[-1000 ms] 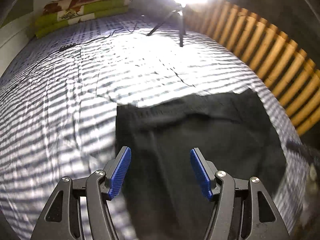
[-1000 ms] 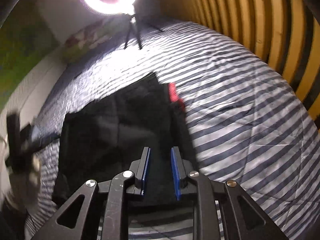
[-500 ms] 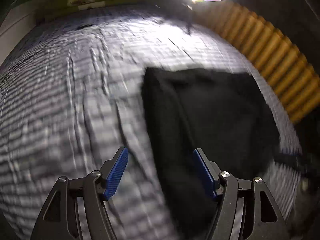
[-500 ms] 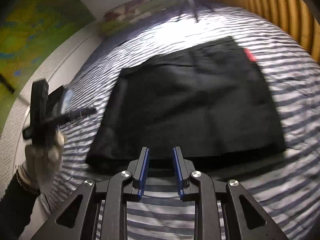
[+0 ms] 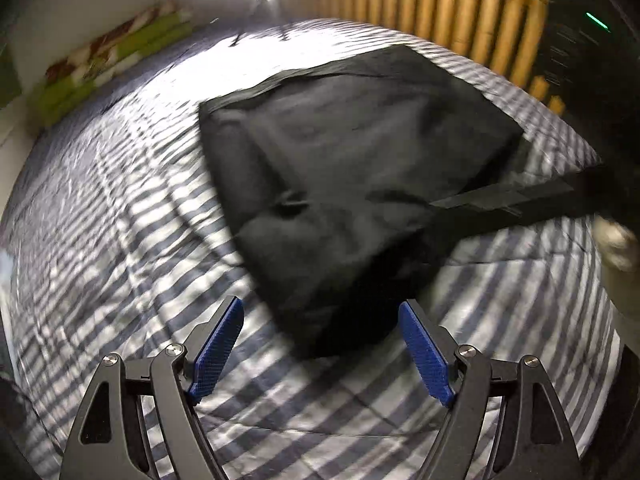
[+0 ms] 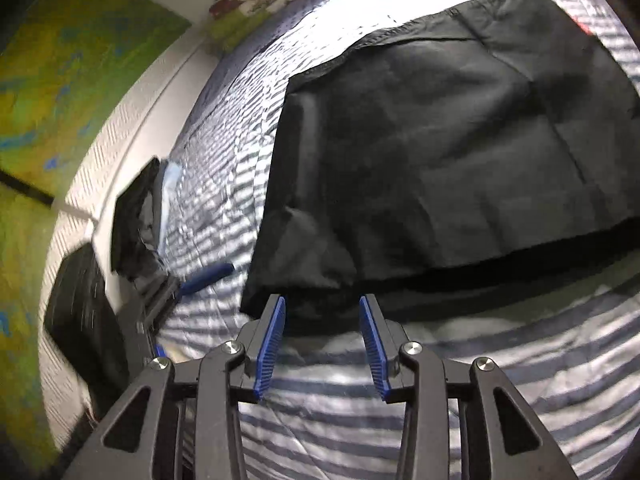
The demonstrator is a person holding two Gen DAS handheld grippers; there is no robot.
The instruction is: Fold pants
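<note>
jaws of both the left gripper [image 5: 320, 344] and right gripper [image 6: 322, 338] stand apart and empty, poised at the near edge of the black pants [image 5: 352, 168] lying folded (compact rectangle) on the striped bedsheet [image 5: 120, 240], likely to grasp that edge for another fold.

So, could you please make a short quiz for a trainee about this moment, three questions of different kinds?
1. True or false: the right hand-held gripper is shut on the black pants.
2. What do the pants lie on? A) a wooden floor B) a striped bedsheet C) a glass table
3. Fill in: the fingers of the left hand-held gripper are spread ____ and hold nothing.

Key
1. False: its blue pads stand apart, with the near edge of the pants just beyond them.
2. B, the striped bedsheet.
3. open
</note>
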